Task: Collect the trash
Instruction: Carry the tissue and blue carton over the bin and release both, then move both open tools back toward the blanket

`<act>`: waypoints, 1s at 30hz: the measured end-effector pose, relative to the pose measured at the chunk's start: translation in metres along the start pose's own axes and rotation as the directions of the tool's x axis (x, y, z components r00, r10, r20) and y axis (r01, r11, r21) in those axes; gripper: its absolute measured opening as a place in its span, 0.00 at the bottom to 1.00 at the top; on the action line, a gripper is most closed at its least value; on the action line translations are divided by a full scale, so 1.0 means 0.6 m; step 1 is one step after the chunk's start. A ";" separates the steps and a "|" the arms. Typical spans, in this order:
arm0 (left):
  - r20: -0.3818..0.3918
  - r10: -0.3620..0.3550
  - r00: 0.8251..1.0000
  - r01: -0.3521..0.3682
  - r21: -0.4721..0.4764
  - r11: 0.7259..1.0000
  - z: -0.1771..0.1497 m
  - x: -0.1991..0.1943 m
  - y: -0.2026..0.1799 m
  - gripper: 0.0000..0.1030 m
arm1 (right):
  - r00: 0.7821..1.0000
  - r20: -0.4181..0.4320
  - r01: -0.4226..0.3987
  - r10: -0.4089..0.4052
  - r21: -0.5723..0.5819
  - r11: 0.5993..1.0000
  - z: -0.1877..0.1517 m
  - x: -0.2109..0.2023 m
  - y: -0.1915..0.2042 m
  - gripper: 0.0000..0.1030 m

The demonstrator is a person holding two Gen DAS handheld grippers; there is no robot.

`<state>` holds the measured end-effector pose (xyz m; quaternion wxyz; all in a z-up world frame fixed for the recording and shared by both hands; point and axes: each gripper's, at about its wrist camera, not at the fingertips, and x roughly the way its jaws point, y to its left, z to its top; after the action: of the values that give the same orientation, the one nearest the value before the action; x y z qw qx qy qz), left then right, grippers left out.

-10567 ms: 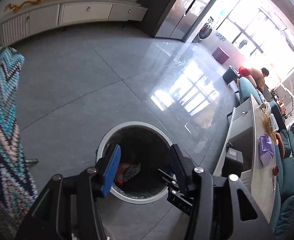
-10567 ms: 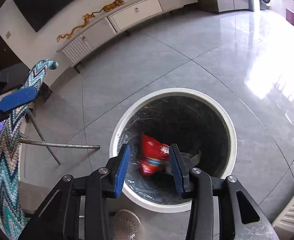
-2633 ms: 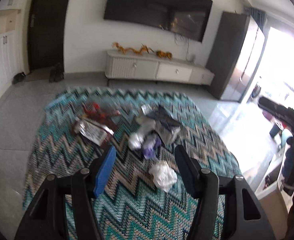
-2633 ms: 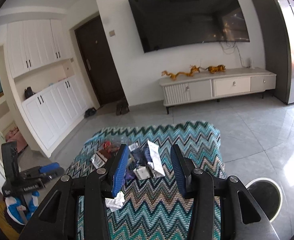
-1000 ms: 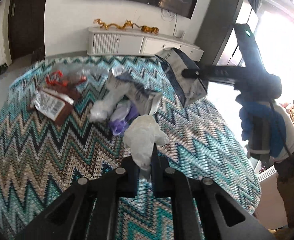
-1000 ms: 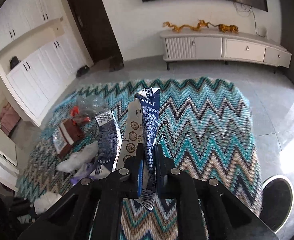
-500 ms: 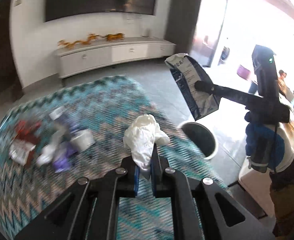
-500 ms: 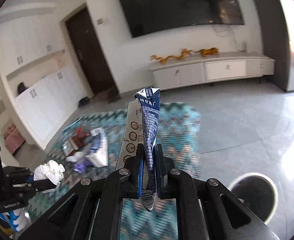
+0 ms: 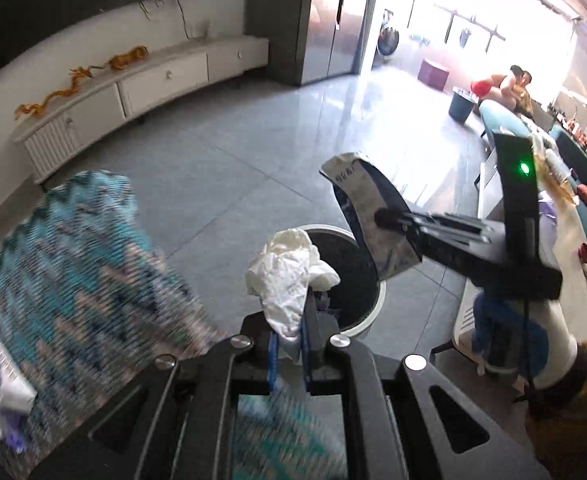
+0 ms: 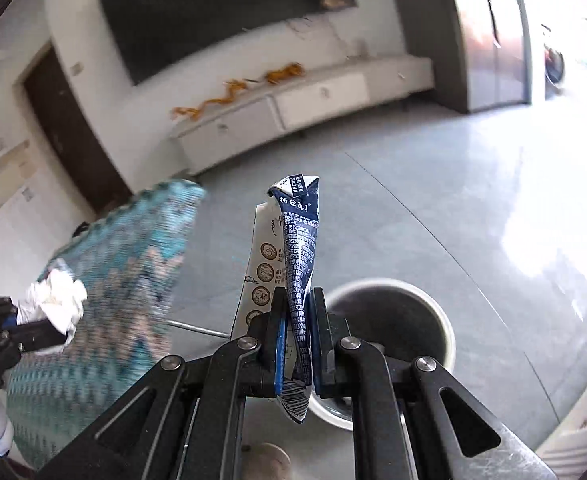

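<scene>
Over on the left, the zigzag-patterned cloth [image 9: 73,272] covers the table, and some wrappers [image 9: 1,384] lie on it at the edge of the left wrist view, blurred and hard to tell apart. Next to the right comes the left gripper [image 9: 289,344], its jaws pressed together on a crumpled white tissue [image 9: 289,276] that stands up out of the blue pads. Beyond and just past those fingertips sits the round trash bin [image 9: 369,304] on the grey floor, white-rimmed with a dark liner; the tissue overlaps the bin's near rim in this view, so the opening seems to lie ahead of and below the left claw.

Further right, the right gripper [image 10: 298,344] pinches a flattened blue-and-white milk carton [image 10: 298,248]. The carton's long axis runs along the fingers, sticking well out past the tips, with a short end below the pads. From the right wrist camera the bin [image 10: 433,316] lies low and to the right of the carton, partly hidden behind the gripper.

Judging by both views, both claws are near the bin, and which is nearer cannot be told. Each must likely come over the mouth and spread its jaws. The carton's long reach may catch the rim if it drops askew.
</scene>
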<state>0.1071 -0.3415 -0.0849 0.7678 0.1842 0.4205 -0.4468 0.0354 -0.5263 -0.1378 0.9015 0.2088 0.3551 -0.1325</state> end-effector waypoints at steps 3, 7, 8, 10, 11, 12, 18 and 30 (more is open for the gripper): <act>-0.044 -0.038 0.998 0.037 -0.034 0.999 0.029 0.054 -0.014 0.11 | 0.999 -0.035 0.038 -0.037 0.042 0.998 -0.009 0.033 -0.040 0.10; -0.075 -0.053 0.996 0.048 -0.057 0.997 0.057 0.109 -0.031 0.11 | 0.996 -0.066 0.071 -0.065 0.088 0.994 -0.014 0.070 -0.078 0.10; -0.078 -0.050 0.996 0.046 -0.056 0.997 0.065 0.121 -0.037 0.11 | 0.995 -0.074 0.080 -0.072 0.104 0.991 -0.015 0.080 -0.089 0.10; -0.088 -0.047 0.995 0.042 -0.055 0.998 0.073 0.138 -0.043 0.11 | 0.992 -0.088 0.099 -0.088 0.126 0.987 -0.017 0.097 -0.106 0.10; -0.092 -0.044 0.995 0.039 -0.056 0.998 0.079 0.146 -0.047 0.11 | 0.991 -0.094 0.106 -0.093 0.134 0.985 -0.017 0.103 -0.113 0.10; -0.094 -0.038 0.995 0.033 -0.056 0.998 0.085 0.155 -0.051 0.11 | 0.990 -0.101 0.114 -0.101 0.139 0.984 -0.017 0.110 -0.117 0.10; -0.124 -0.032 0.992 0.020 -0.095 0.995 0.104 0.193 -0.048 0.48 | 0.985 -0.122 0.143 -0.122 0.177 0.974 -0.023 0.140 -0.133 0.16; -0.047 0.002 0.999 -0.007 -0.105 0.994 0.085 0.124 -0.015 0.50 | 0.990 -0.099 0.121 -0.100 0.240 0.963 -0.043 0.115 -0.144 0.36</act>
<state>0.1424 -0.4192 -0.1147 0.7673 0.1551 0.4610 -0.4179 0.0362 -0.5965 -0.2273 0.8439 0.3039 0.3854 -0.2166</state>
